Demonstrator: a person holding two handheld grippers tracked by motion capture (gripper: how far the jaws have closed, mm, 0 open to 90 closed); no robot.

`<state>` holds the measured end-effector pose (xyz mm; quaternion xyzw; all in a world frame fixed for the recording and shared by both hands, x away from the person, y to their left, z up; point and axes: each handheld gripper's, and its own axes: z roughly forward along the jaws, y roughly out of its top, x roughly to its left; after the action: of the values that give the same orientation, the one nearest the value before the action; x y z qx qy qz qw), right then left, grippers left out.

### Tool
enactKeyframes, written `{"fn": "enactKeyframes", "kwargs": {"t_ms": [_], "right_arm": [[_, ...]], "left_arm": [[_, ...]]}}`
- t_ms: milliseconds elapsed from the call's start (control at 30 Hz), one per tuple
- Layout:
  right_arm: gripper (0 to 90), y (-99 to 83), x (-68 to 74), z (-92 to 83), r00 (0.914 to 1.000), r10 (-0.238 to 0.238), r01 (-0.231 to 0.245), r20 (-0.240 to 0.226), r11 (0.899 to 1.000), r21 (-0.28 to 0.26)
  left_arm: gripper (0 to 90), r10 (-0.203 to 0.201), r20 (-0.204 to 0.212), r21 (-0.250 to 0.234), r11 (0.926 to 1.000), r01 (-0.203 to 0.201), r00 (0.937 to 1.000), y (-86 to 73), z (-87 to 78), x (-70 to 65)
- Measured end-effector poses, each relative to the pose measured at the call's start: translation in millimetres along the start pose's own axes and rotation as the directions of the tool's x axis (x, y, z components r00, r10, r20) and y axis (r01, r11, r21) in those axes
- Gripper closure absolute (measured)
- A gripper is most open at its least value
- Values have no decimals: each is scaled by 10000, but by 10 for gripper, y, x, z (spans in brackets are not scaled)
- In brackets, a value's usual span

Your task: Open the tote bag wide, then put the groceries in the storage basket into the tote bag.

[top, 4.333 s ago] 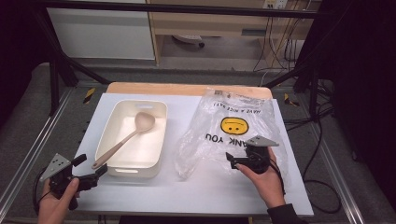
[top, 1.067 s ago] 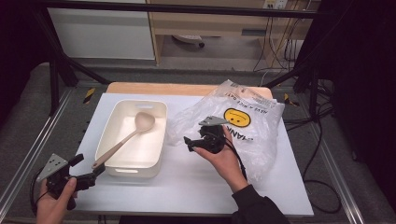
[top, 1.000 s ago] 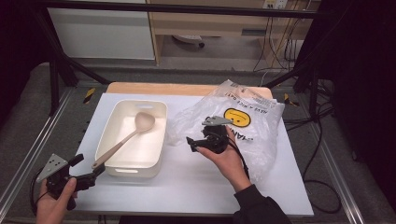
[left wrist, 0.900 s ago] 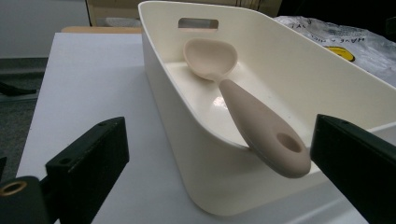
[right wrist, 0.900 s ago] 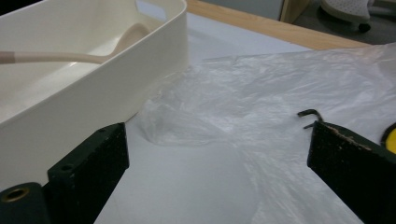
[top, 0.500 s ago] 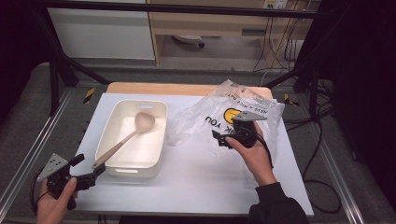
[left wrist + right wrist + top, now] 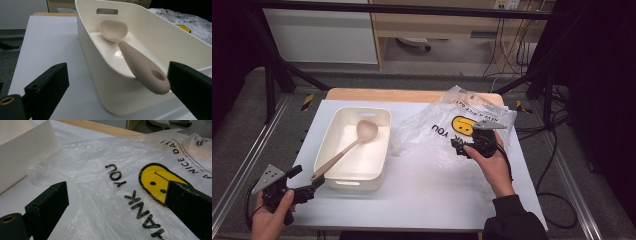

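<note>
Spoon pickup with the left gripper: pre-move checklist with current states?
1. Left gripper open: ok, jaws wide apart.
2. Spoon handle end lined up between the jaws: ok, it sits near the right-hand jaw.
3. Handle reachable: ok, it sticks out over the rim of the tub.
4. Spoon bowl free: ok, it lies alone in the tub.
5. Right gripper out of the way: ok, open over the plastic bag.
6. Tub will stay put when spoon lifts: cannot tell.

A white rectangular tabletop has a pale wooden strip along its far edge; beyond it stand a white cabinet and a light wooden shelf unit on grey floor
</note>
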<state>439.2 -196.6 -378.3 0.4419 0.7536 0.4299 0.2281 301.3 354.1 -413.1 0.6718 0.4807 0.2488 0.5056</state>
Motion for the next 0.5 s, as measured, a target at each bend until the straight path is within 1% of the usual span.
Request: {"fn": "enactKeyframes", "kwargs": {"t_ms": [133, 167, 333, 367, 500], "right_arm": [[60, -13, -10, 6, 10000, 42, -42, 20, 10000, -20], [69, -20, -14, 11, 10000, -20, 20, 97, 10000, -35], [69, -35, -43, 21, 9998, 39, -38, 212, 10000, -31], [66, -58, -73, 44, 9997, 71, -72, 246, 10000, 26], [64, -100, -114, 83, 9992, 172, -180, 373, 9996, 220]], "left_arm": [[43, 39, 11, 11, 10000, -39, 10000, 1, -1, -3], [43, 31, 15, 16, 10000, -31, 10000, 1, 2, -3], [43, 39, 23, 18, 10000, -39, 10000, 0, 2, -1], [43, 27, 18, 10, 10000, -27, 10000, -1, 3, -1], [43, 34, 2, -13, 10000, -34, 10000, 2, -4, 0]]}}
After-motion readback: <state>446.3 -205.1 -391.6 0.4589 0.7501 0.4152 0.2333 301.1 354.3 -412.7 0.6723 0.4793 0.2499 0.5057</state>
